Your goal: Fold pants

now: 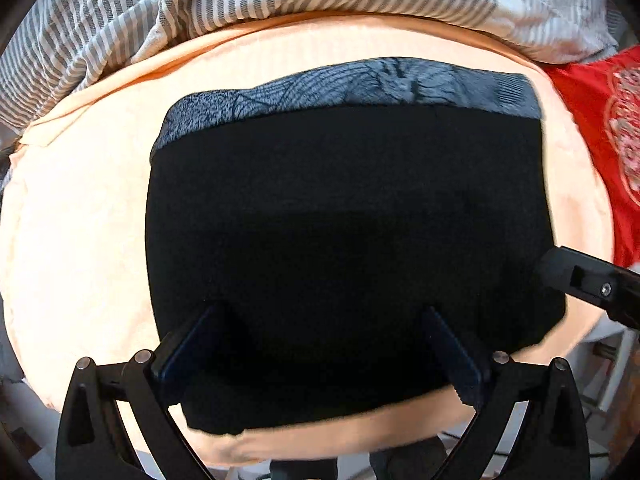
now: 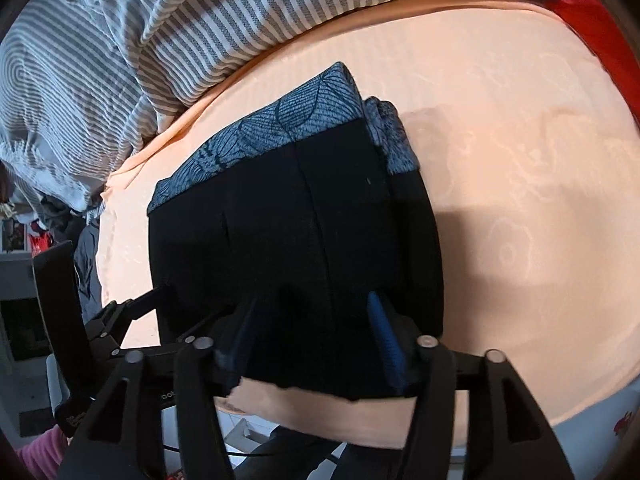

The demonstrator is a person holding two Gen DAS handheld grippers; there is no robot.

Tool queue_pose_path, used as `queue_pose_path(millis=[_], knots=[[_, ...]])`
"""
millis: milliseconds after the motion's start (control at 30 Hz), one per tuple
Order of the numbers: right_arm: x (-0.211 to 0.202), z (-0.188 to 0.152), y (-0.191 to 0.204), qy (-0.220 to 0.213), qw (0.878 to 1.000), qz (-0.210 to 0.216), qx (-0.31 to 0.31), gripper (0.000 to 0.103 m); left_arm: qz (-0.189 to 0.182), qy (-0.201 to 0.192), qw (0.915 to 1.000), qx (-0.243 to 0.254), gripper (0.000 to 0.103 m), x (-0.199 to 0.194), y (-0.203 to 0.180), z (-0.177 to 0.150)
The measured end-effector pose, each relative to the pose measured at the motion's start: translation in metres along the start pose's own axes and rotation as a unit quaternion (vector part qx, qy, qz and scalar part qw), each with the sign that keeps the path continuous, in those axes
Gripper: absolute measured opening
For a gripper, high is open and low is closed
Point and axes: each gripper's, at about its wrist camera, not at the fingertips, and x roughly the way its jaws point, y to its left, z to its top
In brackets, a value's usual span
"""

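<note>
Now both claws gape over folded black pants [image 1: 344, 216] on peach sheet [image 1: 80, 220]

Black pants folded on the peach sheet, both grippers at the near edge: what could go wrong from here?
1. Both the left gripper and right gripper stand open over the black pants; closing may pinch only the top layer and peel the fold apart.
2. The patterned band already sticks out unevenly at the far right corner, so another fold may end up crooked.
3. The pants' near edge lies close to the peach sheet edge; a tug could slide them off.
</note>
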Motion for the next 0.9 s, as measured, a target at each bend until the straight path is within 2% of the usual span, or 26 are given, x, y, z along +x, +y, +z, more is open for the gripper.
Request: queue_pose_path(millis=[67,100,233,400,533,900], knots=[[-0.009,-0.007,0.003,-0.006,1.000,-0.010,-0.001,0.072,0.010,-0.018,0.9998,0.003,0.101,-0.014,0.002,-0.009],[-0.014,-0.012,0.006,-0.011,1.000,-0.021,-0.005,0.081,0.017,-0.028,0.9994,0.003,0.102,-0.022,0.004,-0.013],[-0.026,-0.027,0.017,-0.027,0.997,-0.066,-0.017,0.082,0.053,-0.058,0.9968,-0.014,0.102,-0.046,0.011,-0.029],[-0.029,-0.039,0.035,-0.046,0.991,-0.120,-0.044,0.103,0.059,-0.065,0.9954,-0.039,0.101,-0.055,0.015,-0.045],[-0.025,-0.042,0.046,-0.049,0.988,-0.135,-0.059,0.103,0.062,-0.053,0.9959,-0.041,0.102,-0.050,0.019,-0.049],[-0.022,-0.049,0.051,-0.046,0.988,-0.136,-0.056,0.103,0.067,-0.051,0.9956,-0.041,0.101,-0.052,0.023,-0.058]])
